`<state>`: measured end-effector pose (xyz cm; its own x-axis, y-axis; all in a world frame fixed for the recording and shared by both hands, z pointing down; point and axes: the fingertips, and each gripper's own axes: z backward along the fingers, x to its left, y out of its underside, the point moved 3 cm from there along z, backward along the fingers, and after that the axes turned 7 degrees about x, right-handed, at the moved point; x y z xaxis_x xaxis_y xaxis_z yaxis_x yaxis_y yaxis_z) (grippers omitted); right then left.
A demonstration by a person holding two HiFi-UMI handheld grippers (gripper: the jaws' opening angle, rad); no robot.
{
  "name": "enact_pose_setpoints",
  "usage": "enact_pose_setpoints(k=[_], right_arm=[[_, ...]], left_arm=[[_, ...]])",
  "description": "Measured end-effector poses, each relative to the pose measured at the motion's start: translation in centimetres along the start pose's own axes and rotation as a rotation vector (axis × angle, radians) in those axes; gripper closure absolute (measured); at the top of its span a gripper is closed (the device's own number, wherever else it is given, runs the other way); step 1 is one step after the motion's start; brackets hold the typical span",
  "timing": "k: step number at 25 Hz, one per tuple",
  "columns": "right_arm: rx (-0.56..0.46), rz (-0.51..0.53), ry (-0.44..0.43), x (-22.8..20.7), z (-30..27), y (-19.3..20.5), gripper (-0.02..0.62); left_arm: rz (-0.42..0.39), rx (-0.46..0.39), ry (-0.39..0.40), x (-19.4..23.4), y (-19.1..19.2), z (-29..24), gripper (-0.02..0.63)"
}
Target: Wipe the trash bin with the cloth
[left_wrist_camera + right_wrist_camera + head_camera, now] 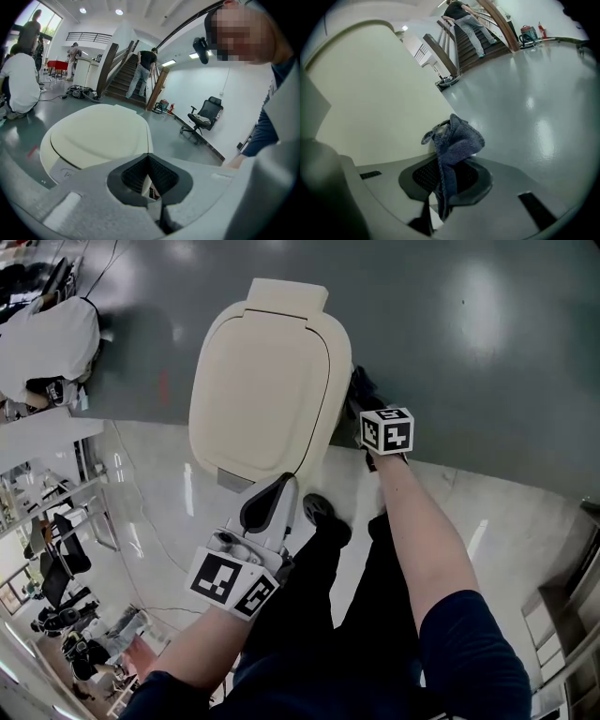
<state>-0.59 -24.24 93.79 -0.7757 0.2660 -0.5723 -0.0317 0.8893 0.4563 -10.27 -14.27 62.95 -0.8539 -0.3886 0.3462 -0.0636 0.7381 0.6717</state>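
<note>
L gripper (148, 158): my fingers are closed, nothing between them, tips over the near edge of the trash bin (267, 381). Bin stands on the grey floor (487, 352) w/ its cream lid (96, 133) down. R gripper (360, 390): fingers clamped on the blue cloth (457, 138), which bunches up past the tips. Cloth sits right beside the bin's side wall, on the bin's R side in head view. Can't tell if it touches the wall.

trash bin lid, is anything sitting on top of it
Nothing lies on the lid; its cream top is bare. The cloth is beside the bin, pinched in the right claw. The closed lid hides the bin's inside.
</note>
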Motion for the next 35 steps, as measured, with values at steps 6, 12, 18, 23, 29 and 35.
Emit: enact_pose_setpoints(k=[6, 12, 18, 23, 29, 35], right_arm=[[-0.063, 0.025, -0.060, 5.2, 6.3, -3.4, 0.534], [-0.133, 0.042, -0.125, 10.5, 12.9, -6.4, 0.534], [-0.163, 0.059, -0.157, 13.2, 15.7, -6.5, 0.534], [-0.127, 0.041, -0.142, 11.6, 12.7, -3.8, 0.534], [-0.059, 0.014, -0.082, 8.0, 6.9, 1.1, 0.534], [-0.007, -0.043, -0.044, 5.5, 2.3, 5.4, 0.534]], left_arm=[[-0.012, 0.006, 0.000, 0.0, 0.0, 0.1, 0.603], [0.008, 0.015, 0.001, 0.0, -0.2, 0.4, 0.603], [0.049, 0.036, 0.005, 0.2, -0.2, 0.1, 0.603], [0.042, 0.033, 0.001, 0.3, -0.5, -0.4, 0.603], [0.078, 0.022, 0.010, 0.6, -0.5, -0.2, 0.603], [0.047, 0.039, 0.025, 0.4, -0.5, 0.0, 0.603]])
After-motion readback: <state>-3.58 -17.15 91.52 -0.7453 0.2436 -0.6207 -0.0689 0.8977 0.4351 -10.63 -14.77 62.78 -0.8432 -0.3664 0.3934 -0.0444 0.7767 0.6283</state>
